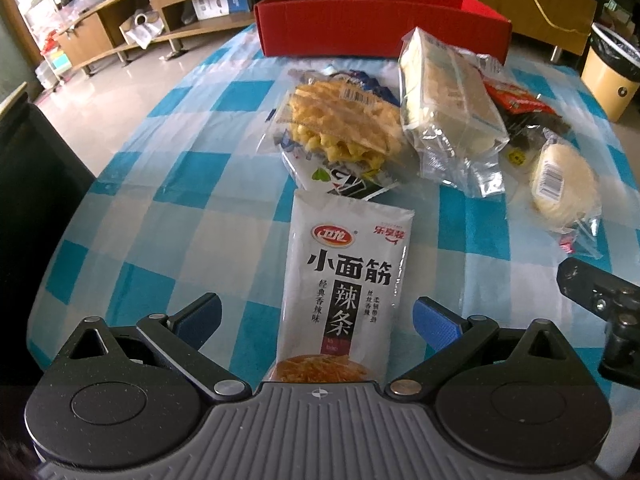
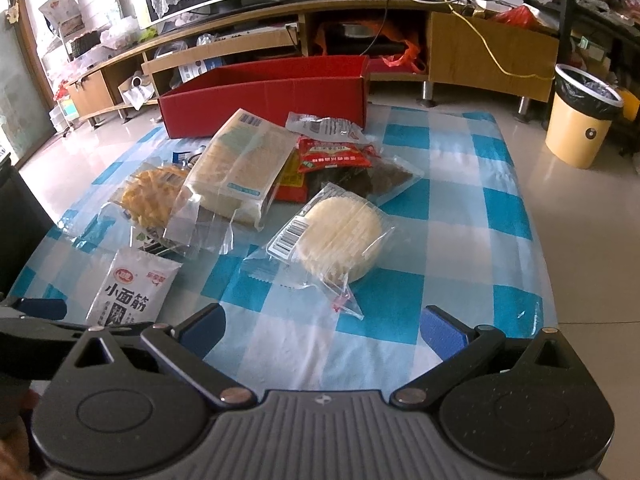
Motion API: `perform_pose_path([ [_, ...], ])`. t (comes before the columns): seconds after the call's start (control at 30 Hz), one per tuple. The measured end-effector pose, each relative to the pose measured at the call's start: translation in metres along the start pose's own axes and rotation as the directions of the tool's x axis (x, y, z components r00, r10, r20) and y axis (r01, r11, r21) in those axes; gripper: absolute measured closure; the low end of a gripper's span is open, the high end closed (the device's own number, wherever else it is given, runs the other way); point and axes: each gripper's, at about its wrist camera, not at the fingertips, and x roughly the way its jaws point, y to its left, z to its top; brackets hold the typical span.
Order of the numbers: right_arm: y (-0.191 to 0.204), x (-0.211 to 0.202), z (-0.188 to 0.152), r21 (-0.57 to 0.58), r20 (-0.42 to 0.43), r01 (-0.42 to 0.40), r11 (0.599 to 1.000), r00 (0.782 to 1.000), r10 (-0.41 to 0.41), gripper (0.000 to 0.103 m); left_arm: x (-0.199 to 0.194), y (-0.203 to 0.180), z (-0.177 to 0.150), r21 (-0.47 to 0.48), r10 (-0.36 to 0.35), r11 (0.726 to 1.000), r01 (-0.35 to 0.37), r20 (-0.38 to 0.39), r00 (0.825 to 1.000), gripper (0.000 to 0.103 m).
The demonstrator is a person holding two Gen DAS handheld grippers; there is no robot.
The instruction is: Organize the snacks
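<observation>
A white spicy-strip packet (image 1: 344,280) lies on the checked tablecloth between the open fingers of my left gripper (image 1: 318,320), not gripped; it also shows in the right wrist view (image 2: 130,288). Beyond it lie a waffle pack (image 1: 340,120), a clear bag of sliced cake (image 1: 448,108), red and dark packets (image 1: 516,108) and a round white cake pack (image 1: 564,184). A red cardboard box (image 1: 380,28) stands open at the table's far edge. My right gripper (image 2: 322,330) is open and empty, just short of the round cake pack (image 2: 340,236).
The table (image 2: 460,208) has a blue-and-white checked cloth. A yellow waste bin (image 2: 580,120) stands on the floor to the right. A low wooden TV bench (image 2: 360,24) runs behind the table. A dark chair back (image 1: 36,184) is at the left.
</observation>
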Motion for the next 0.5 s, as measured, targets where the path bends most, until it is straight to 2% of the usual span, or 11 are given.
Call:
perform_pose_path([
  [0.23,-0.002,0.005,0.002,0.01,-0.02,0.0,1.0,1.0,0.0,0.0,0.012,0.001,0.0,-0.004,0.017,1.0,-0.017,-0.04,0.999,0.0],
  [0.4,-0.003,0.005,0.003,0.014,-0.02,0.002,1.0,1.0,-0.001,0.0,0.011,-0.002,-0.001,0.007,0.017,1.0,-0.017,-0.035,0.999,0.0],
  [0.5,-0.004,0.006,0.003,0.017,-0.023,0.004,1.0,1.0,-0.003,0.0,0.01,-0.001,-0.001,-0.001,-0.002,1.0,0.002,-0.035,0.999,0.005],
])
